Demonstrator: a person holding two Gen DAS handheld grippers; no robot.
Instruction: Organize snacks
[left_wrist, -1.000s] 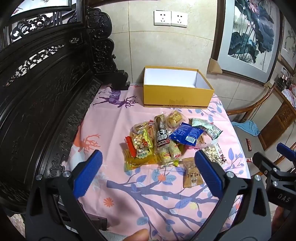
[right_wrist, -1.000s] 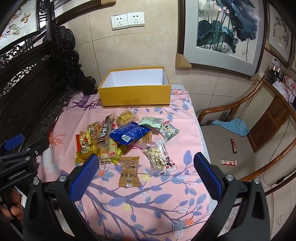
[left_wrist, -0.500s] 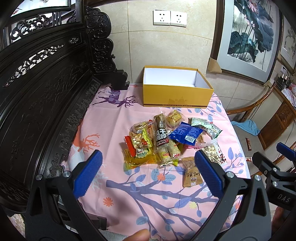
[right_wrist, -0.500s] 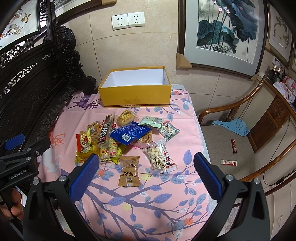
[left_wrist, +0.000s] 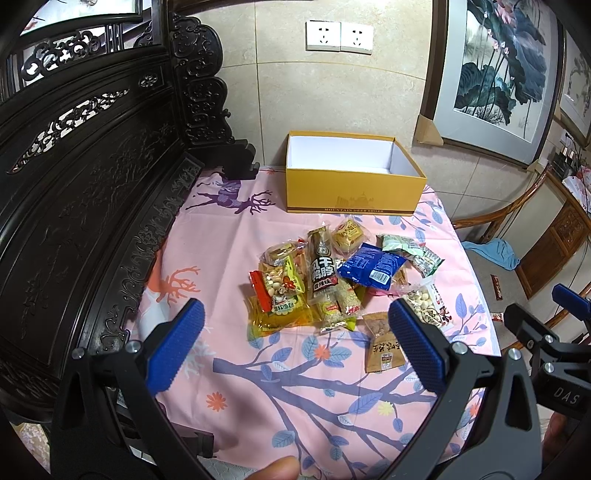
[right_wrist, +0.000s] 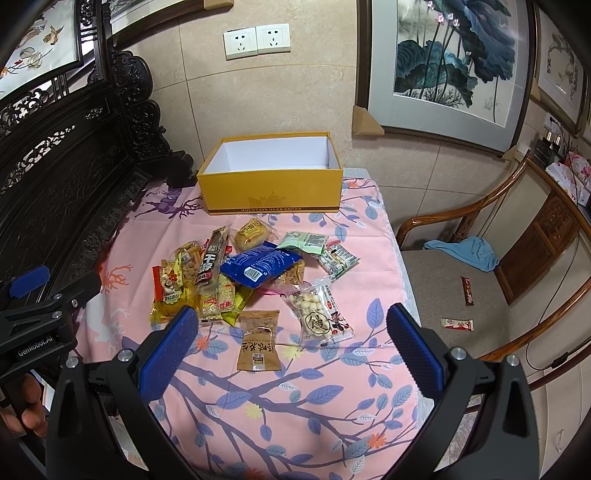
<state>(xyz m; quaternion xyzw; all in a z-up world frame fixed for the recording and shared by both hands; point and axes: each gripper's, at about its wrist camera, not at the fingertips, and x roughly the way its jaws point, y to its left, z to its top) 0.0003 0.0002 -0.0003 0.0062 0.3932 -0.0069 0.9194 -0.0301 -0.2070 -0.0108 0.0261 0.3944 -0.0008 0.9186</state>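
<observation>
Your snacks sit in a loose pile (left_wrist: 340, 280) on the pink cloth, just in front of the yellow box (left_wrist: 351, 195), which stands open and looks empty. Judging by the wrappers, these are light, crinkly, slippery packets: the film will slide and buckle under the pads, and the contents can crush if you squeeze hard.

Nearest to you, on the side of the pile away from the box, the brown packet (right_wrist: 258, 341) lies flat and apart from the rest, so it is the easiest first pick; take it across its short width or by a sealed edge. Beside it, the clear bag of white pieces (right_wrist: 319, 314) also lies free. The blue bag (right_wrist: 264, 264) rests on top of the heap closer to the box and overlaps its neighbours, so lifting it may drag others along.

Your left gripper (left_wrist: 291, 343) hangs over the near cloth, spread wide and empty. Your right gripper (right_wrist: 291, 341) is likewise spread and empty, framing the brown packet. A carved dark bench (left_wrist: 85, 192) borders the cloth to the left of the box.
</observation>
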